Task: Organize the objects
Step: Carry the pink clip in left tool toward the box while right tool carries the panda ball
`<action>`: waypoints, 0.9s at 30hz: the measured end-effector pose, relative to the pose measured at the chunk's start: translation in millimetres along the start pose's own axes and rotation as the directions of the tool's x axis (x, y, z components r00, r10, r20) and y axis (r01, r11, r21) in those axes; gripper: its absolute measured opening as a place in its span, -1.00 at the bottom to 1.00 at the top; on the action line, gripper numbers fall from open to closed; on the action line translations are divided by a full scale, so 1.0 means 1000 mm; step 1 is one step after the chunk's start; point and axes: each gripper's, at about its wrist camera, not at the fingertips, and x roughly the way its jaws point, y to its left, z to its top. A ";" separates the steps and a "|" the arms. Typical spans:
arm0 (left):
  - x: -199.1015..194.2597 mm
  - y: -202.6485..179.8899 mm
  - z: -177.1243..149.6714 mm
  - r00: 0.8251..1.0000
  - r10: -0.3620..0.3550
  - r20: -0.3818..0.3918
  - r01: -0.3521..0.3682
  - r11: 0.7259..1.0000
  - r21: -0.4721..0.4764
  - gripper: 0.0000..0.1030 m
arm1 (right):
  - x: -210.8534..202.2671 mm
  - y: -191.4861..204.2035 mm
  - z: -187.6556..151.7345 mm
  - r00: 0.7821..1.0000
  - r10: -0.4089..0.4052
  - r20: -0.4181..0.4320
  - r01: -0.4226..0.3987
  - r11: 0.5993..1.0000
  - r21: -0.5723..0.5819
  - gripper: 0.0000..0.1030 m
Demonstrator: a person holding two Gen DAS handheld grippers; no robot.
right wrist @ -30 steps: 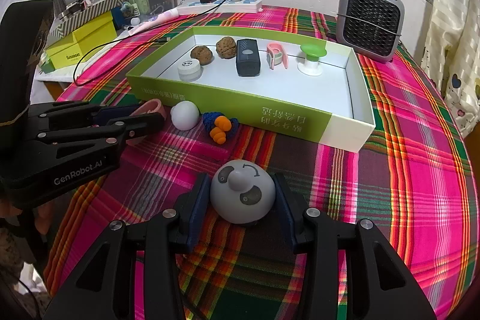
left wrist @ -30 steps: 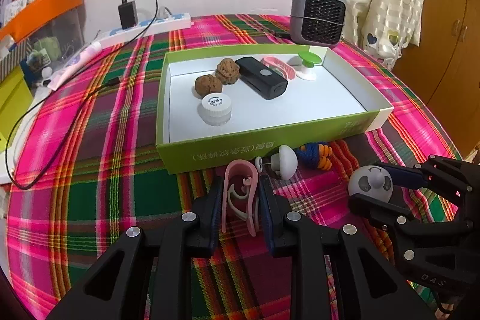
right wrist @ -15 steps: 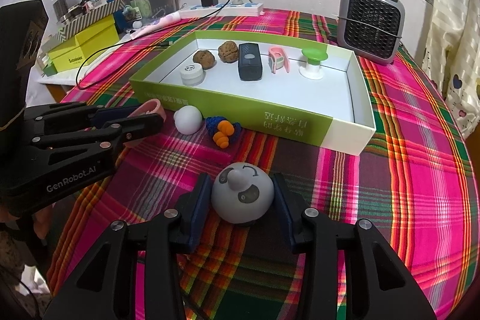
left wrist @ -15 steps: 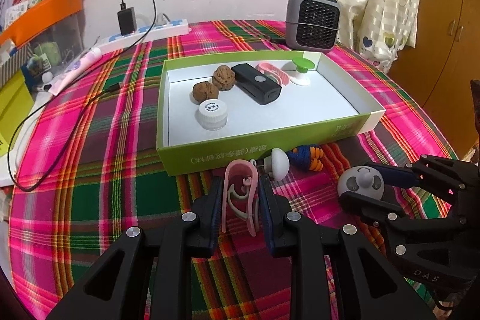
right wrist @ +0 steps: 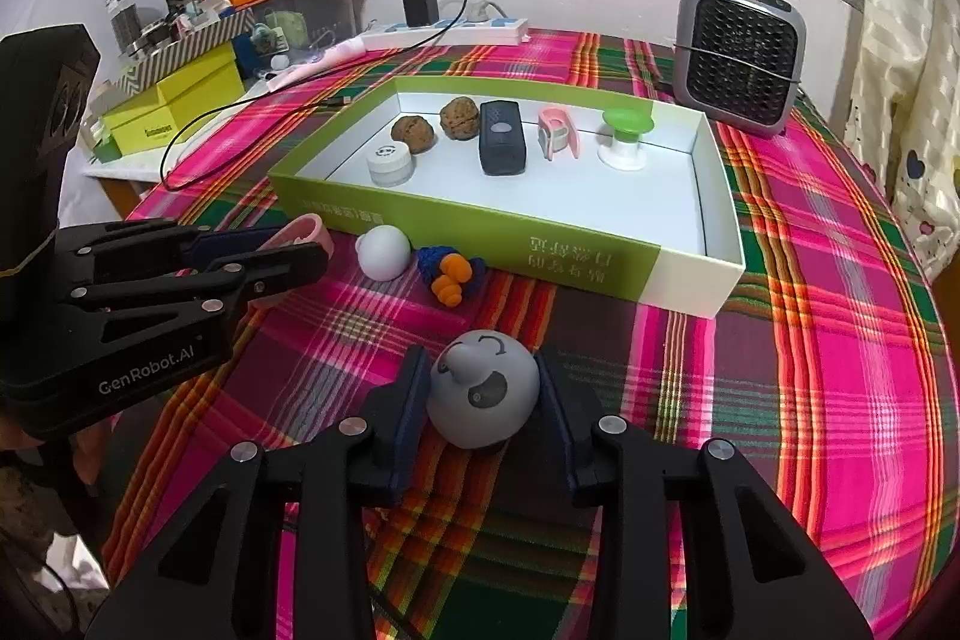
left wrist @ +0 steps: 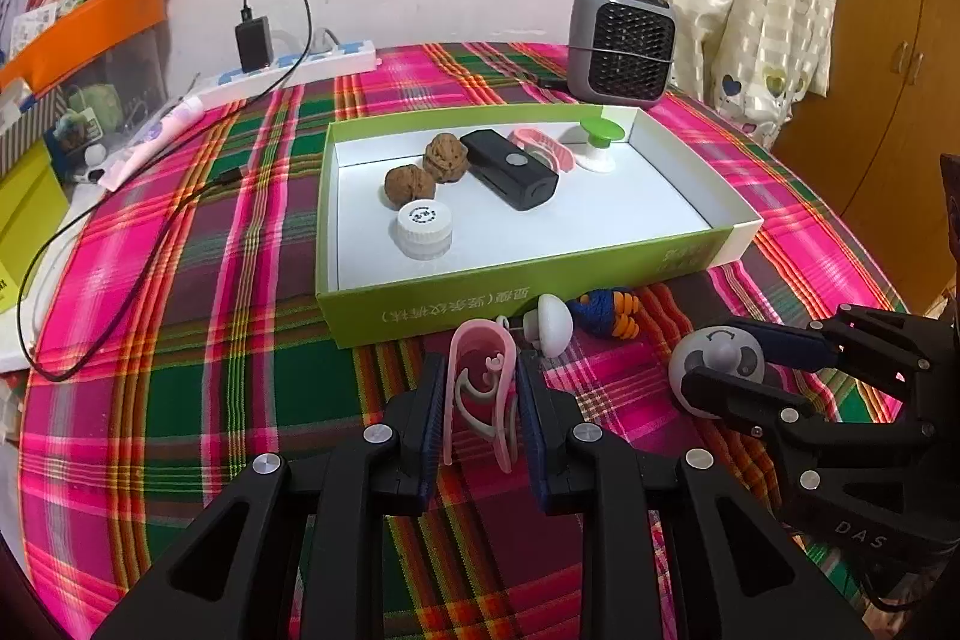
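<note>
**A:** What are the tools holding?

**B:** The left tool (left wrist: pixel 480 400) is clamped on a pink clip (left wrist: pixel 480 388), upright between its fingers just before the green box (left wrist: pixel 540 298). The right tool (right wrist: pixel 483 400) is clamped on a grey ball (right wrist: pixel 483 394) with a smiling face and a stubby nose, low over the cloth near the box's front wall.

**A:** And loose outside the box?

**B:** A white knob (right wrist: pixel 383 253) and a blue-and-orange knitted toy (right wrist: pixel 449 274) lie side by side against the front wall, between the two tools.

**A:** Inside it?

**B:** On the white floor, toward the back: a white jar (left wrist: pixel 423 229), two walnuts (left wrist: pixel 426 172), a black case (left wrist: pixel 510 169), a second pink clip (left wrist: pixel 543 148) and a green-topped stopper (left wrist: pixel 597 145).

**A:** What carries all this?

**B:** A bench under a pink, green and red plaid cloth (right wrist: pixel 810 340). A grey fan (right wrist: pixel 741 55) stands at the back by the white wall, with a power strip (right wrist: pixel 444 31), a black charger plugged in, and its cable looping over the cloth. Barred windows above, a patterned curtain and a wooden cabinet to the right, yellow-green boxes (right wrist: pixel 174 109) and an orange-lidded bin at the left.

**A:** Anything unclear?

**B:** The print on the box is too distorted to read. The pink clip's lower end is hidden behind the fingers, and the ball's underside sits in shadow, so I cannot tell if it touches the cloth.
</note>
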 end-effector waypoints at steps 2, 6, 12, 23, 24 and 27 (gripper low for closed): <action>-0.001 0.000 0.001 1.000 -0.002 0.001 0.002 1.000 0.000 -0.58 | 0.000 0.000 0.000 1.000 0.000 0.001 0.000 1.000 0.001 -0.29; -0.004 -0.001 0.001 1.000 -0.003 0.005 0.003 1.000 -0.001 -0.58 | -0.004 -0.002 0.002 1.000 0.017 0.022 -0.017 1.000 0.017 -0.41; -0.005 -0.002 0.000 1.000 -0.003 0.003 0.003 1.000 0.001 -0.58 | -0.005 -0.002 0.001 1.000 0.016 0.025 -0.016 1.000 0.016 -0.42; -0.011 -0.006 0.004 1.000 -0.011 0.015 0.011 1.000 0.007 -0.58 | -0.010 -0.008 0.003 0.999 0.034 0.040 -0.036 0.998 0.049 -0.42; -0.012 -0.007 0.005 1.000 -0.011 0.018 0.011 1.000 0.008 -0.58 | -0.011 -0.009 0.004 0.998 0.039 0.044 -0.041 0.998 0.053 -0.42; -0.013 -0.008 0.008 1.000 -0.019 0.022 0.018 1.000 0.007 -0.58 | -0.014 -0.012 0.007 0.997 0.061 0.053 -0.065 0.995 0.071 -0.42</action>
